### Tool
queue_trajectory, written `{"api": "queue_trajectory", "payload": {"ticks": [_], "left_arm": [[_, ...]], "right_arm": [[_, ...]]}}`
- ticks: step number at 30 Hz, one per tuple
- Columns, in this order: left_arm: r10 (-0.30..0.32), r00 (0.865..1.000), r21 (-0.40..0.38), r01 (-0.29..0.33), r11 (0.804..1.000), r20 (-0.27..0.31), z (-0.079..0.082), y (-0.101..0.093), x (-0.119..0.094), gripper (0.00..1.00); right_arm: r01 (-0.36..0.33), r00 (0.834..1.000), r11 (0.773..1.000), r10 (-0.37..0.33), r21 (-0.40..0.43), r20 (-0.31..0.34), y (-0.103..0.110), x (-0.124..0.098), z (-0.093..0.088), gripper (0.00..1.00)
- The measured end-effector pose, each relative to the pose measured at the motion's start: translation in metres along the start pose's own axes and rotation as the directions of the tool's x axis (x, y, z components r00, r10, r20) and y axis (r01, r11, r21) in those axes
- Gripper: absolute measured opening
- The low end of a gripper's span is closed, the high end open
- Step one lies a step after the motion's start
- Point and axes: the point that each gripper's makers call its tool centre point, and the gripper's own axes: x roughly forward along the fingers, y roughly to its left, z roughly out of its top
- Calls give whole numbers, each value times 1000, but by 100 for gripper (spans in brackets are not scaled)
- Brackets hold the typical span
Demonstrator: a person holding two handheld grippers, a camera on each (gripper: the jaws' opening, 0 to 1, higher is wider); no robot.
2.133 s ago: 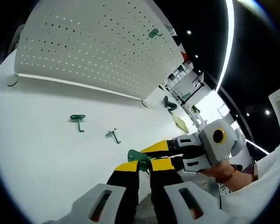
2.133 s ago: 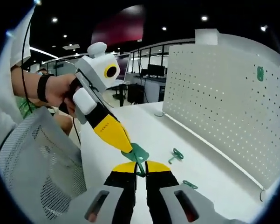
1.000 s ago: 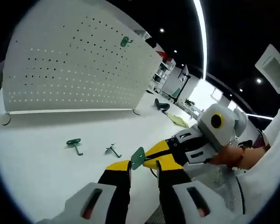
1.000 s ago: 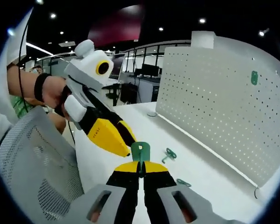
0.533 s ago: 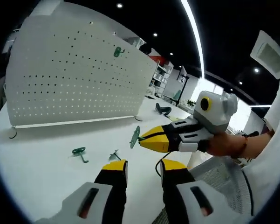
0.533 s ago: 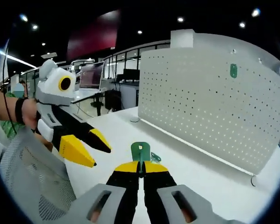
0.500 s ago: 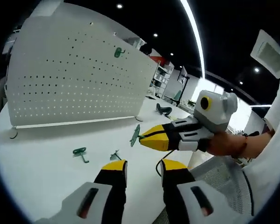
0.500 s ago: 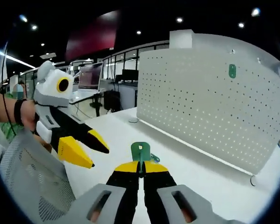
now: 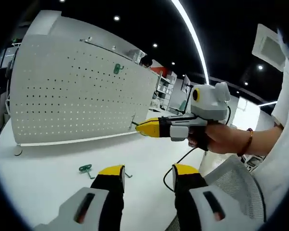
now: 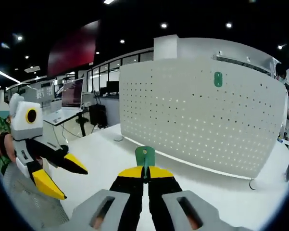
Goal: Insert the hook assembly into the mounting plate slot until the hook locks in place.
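The right hand-held gripper [image 10: 145,174] is clenched on a green hook [image 10: 145,156] at lower centre, well short of the pegboard [image 10: 202,120]. The left hand-held gripper [image 9: 147,174] hangs released (empty). Insertion remains undone, I judge.

hook [image 10: 145,158]: lower part hidden between the right gripper [image 10: 144,174] tips; only its flat green plate shows
small hooks beyond left gripper [image 9: 149,169]: one [image 9: 127,174] partly behind its tip
pegboard [image 10: 202,120]: far hook [image 10: 218,79] too small to make out
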Motion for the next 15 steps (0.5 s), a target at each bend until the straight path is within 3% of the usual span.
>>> {"api": "queue_trajectory", "payload": {"ticks": [4,9,15], "left_arm": [[-12,1000,19,11,1000,11,3,-5,-2,43],[20,999,48,-22,999,42,9,-3,-4,55],[34,997,63,-39,997,76,15,-2,-10,62]], "right_arm": [[33,999,999,-33,19,11,-11,2,8,1],[61,998,997,-63,50,22,-26,7,21,1],[100,993,994,-103,48,56,-39,9,45,1]]}}
